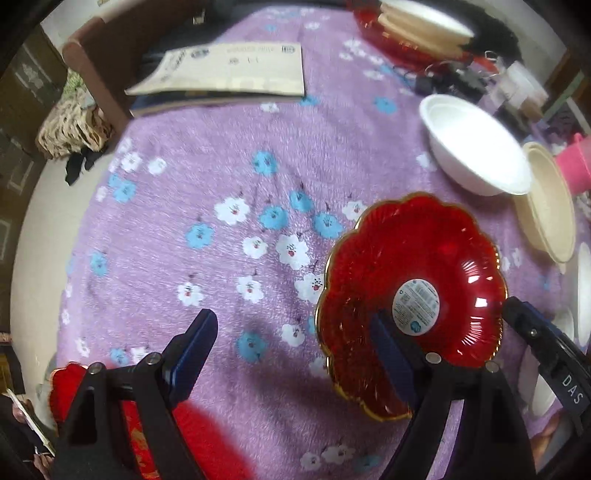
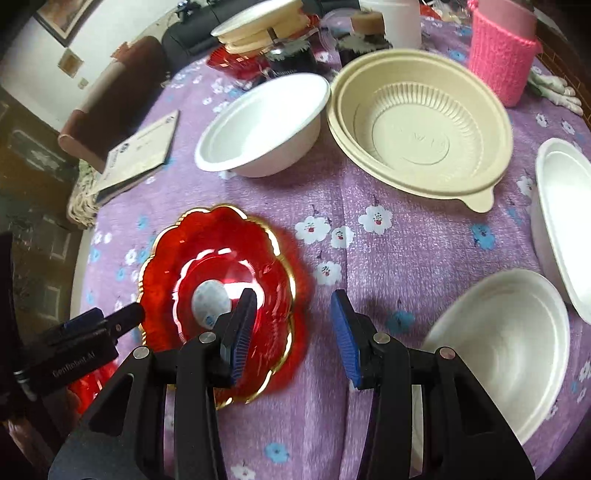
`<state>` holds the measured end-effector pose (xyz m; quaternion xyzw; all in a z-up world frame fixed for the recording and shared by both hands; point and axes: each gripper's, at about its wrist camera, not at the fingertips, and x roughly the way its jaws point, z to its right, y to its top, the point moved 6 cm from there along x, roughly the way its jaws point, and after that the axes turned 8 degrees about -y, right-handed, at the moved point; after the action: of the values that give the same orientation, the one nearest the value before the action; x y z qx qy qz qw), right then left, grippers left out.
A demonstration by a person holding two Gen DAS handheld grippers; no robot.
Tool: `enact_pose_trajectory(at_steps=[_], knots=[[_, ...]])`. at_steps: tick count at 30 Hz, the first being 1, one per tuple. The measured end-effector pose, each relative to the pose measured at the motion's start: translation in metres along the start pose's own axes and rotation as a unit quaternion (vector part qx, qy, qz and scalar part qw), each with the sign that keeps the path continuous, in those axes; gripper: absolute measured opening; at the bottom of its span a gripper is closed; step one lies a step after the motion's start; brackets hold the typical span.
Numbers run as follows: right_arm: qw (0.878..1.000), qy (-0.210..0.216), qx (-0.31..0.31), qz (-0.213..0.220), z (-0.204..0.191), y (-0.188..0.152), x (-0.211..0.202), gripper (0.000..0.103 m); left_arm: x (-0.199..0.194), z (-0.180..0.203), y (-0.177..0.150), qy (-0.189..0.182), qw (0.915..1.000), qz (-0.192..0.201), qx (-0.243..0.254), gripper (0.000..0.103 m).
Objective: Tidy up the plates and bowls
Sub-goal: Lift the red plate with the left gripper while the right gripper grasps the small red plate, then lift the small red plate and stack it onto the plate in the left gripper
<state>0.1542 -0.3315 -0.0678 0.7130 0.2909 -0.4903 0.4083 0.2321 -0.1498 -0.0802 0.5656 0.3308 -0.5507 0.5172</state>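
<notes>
A red scalloped plate (image 1: 413, 295) with a gold rim and a round sticker lies on the purple flowered cloth; it also shows in the right wrist view (image 2: 221, 291). My left gripper (image 1: 295, 354) is open, its right finger over the plate's near edge. My right gripper (image 2: 295, 332) is open and empty, its left finger over the plate's right part. A white bowl (image 2: 266, 125), a beige ribbed bowl (image 2: 421, 125) and two more white bowls (image 2: 506, 343) (image 2: 565, 218) stand on the cloth.
A stack of bowls on a red plate (image 2: 255, 33) stands at the back. A pink knitted cup (image 2: 502, 51) is at the back right. A book (image 1: 225, 74) lies at the far left. Dark clutter (image 1: 454, 81) sits behind the white bowl (image 1: 476, 147).
</notes>
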Motion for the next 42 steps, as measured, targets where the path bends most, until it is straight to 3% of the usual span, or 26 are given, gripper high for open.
enact_pose_trajectory(at_steps=[6, 8, 11, 14, 15, 19, 21, 25, 29, 35, 42], knots=[[0.999, 0.031, 0.015, -0.026, -0.007, 0.001, 0.021, 0.042, 0.019, 0.007, -0.005, -0.031, 0.9992, -0.026, 0.005, 0.082], [0.999, 0.038, 0.016, -0.035, -0.013, -0.002, 0.028, 0.042, 0.027, 0.007, -0.007, -0.041, 0.9985, -0.037, 0.006, 0.076], [0.999, 0.032, 0.029, -0.032, -0.016, -0.005, 0.032, 0.042, 0.029, 0.007, -0.008, -0.039, 0.9988, -0.028, 0.008, 0.062], [0.999, 0.026, 0.029, -0.027, -0.018, -0.008, 0.031, 0.042, 0.023, 0.009, -0.010, -0.058, 0.9982, -0.015, -0.001, 0.029], [0.999, 0.021, 0.022, -0.025, -0.020, -0.008, 0.031, 0.034, 0.021, 0.008, -0.011, -0.062, 0.9980, -0.013, -0.005, 0.023], [1.000, -0.007, 0.006, -0.014, -0.020, -0.013, 0.028, 0.015, 0.013, 0.005, -0.016, -0.048, 0.9988, 0.011, 0.000, 0.022], [1.000, 0.003, 0.005, -0.009, -0.020, -0.017, 0.021, 0.013, 0.000, 0.005, -0.025, -0.046, 0.9987, 0.021, 0.006, 0.021], [0.998, -0.016, -0.032, 0.044, -0.033, -0.030, -0.016, 0.012, -0.041, 0.003, -0.047, -0.025, 0.9971, 0.065, 0.029, 0.022], [0.996, 0.009, -0.055, 0.075, -0.055, -0.052, -0.057, 0.013, -0.086, -0.018, -0.063, -0.032, 0.9945, 0.097, 0.022, 0.022], [0.986, 0.063, -0.111, 0.104, -0.121, -0.101, -0.101, 0.013, -0.153, -0.086, -0.114, 0.009, 0.9906, 0.133, 0.033, 0.023], [0.974, 0.082, -0.191, 0.093, -0.199, -0.165, -0.084, 0.013, -0.129, -0.170, -0.147, 0.044, 0.9932, 0.106, -0.020, 0.024]])
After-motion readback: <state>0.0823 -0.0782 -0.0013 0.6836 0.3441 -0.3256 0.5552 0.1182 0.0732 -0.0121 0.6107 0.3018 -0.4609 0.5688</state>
